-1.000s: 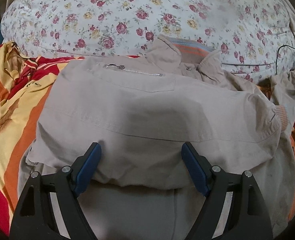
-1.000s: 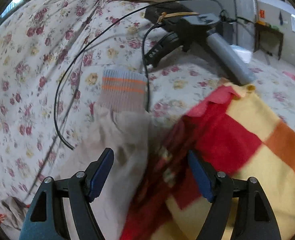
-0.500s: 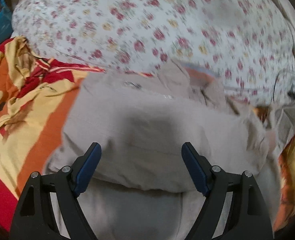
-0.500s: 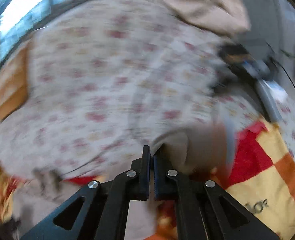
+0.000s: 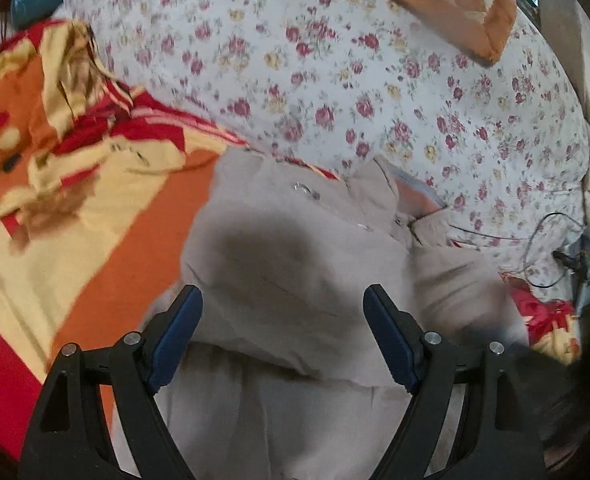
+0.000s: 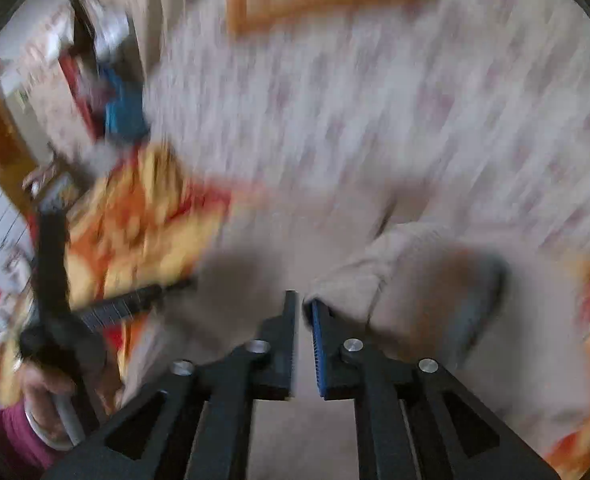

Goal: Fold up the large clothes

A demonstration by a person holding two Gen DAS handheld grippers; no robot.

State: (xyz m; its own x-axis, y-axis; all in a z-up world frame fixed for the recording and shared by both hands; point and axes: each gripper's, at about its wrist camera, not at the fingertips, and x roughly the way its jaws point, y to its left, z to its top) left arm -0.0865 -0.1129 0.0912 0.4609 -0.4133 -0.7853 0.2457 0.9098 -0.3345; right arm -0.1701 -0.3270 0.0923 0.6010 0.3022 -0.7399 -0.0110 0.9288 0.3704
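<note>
A beige zip jacket (image 5: 295,264) lies on the bed, partly folded, its collar toward the floral quilt. My left gripper (image 5: 283,320) is open and empty, hovering just above the jacket's folded body. In the blurred right wrist view my right gripper (image 6: 303,308) is shut on the jacket's sleeve (image 6: 379,280), whose striped cuff (image 6: 479,288) hangs to the right. The sleeve is held over the jacket's body (image 6: 295,432).
A red, orange and yellow blanket (image 5: 75,200) covers the bed to the left. A floral quilt (image 5: 355,80) is heaped behind, with an orange cushion (image 5: 447,4) on top. Black cables (image 5: 543,248) lie at the right. The person's left hand (image 6: 51,384) holds the other gripper.
My right gripper closed on the sleeve and swung it left across over the jacket. My left gripper pulled back and tilted, staying open.
</note>
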